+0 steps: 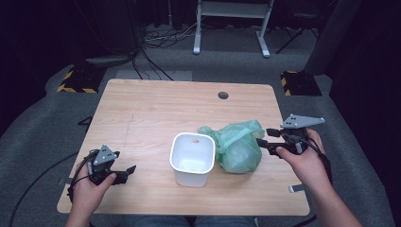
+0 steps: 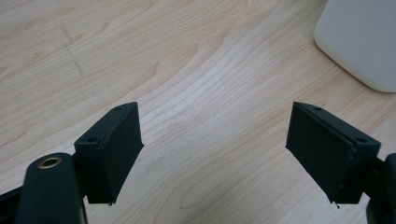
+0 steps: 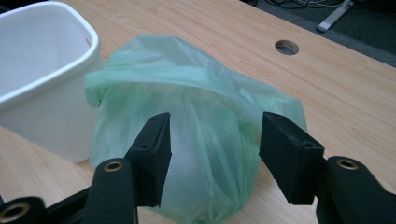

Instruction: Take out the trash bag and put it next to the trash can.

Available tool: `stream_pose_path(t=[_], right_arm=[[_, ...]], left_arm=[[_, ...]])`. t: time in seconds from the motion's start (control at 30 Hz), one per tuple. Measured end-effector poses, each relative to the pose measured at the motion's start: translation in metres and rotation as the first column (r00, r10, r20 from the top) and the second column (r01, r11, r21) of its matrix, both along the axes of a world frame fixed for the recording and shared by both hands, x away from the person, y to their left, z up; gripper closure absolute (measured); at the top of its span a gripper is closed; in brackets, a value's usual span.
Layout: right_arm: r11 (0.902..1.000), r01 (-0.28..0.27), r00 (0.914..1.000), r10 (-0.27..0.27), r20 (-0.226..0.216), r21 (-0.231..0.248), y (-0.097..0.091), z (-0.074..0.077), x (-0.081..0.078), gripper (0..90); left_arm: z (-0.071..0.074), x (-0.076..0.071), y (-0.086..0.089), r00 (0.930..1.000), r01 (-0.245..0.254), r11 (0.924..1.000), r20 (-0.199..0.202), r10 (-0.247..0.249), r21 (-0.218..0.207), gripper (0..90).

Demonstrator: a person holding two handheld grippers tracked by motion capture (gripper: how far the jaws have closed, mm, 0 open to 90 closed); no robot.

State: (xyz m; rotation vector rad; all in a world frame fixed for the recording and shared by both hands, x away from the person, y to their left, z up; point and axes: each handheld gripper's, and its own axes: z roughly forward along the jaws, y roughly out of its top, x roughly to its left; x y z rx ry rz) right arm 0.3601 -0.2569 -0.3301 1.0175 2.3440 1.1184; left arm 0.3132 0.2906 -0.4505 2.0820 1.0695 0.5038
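Pale wood tabletop (image 1: 142, 109). Left gripper (image 1: 124, 173) near the front left corner, fingers (image 2: 112, 151) spread wide over bare wood, holding nothing. White bin (image 1: 191, 158) upright at centre front, open top. Green bag (image 1: 239, 144) bunched against the bin's right side. Right gripper (image 1: 265, 137) just beside the bag, fingers (image 3: 154, 149) spread, bag between them, contact unclear

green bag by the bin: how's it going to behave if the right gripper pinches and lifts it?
The green bag looks like thin, wrinkled film, so it will probably crumple between the jaws of the right gripper rather than resist. Its rounded bulge suggests loose or airy contents, likely light. It touches the white bin, so dragging it may nudge that.
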Motion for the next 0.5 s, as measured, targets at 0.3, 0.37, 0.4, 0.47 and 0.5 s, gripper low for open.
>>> stream_pose_path(t=[0.3,0.37,0.4,0.47,0.5], right_arm=[[0.9981,0.057,0.9984,-0.057,-0.004,0.025,-0.027,-0.015,-0.011,39.6],[0.9974,0.066,0.9978,-0.066,0.003,0.029,-0.033,-0.019,-0.013,38.3],[0.9969,0.073,0.9973,-0.073,0.003,0.03,-0.035,-0.021,-0.014,38.0],[0.9957,0.087,0.9962,-0.087,0.002,0.032,-0.04,-0.025,-0.015,36.2],[0.9954,0.09,0.9959,-0.09,0.002,0.033,-0.043,-0.028,-0.016,36.1]], left_arm=[[0.002,-0.001,0.009,0.9998,-0.018,0.9998,0.002,0.018,-0.003,18.1],[0.002,-0.002,0.012,0.9997,-0.023,0.9997,-0.006,0.023,0.002,18.1],[0.001,-0.002,0.014,0.9997,-0.023,0.9997,-0.008,0.023,-0.001,18.1],[0.001,-0.003,0.016,0.9996,-0.024,0.9997,-0.012,0.024,-0.007,17.9],[0.001,-0.003,0.017,0.9996,-0.022,0.9997,-0.016,0.022,-0.006,17.9]])
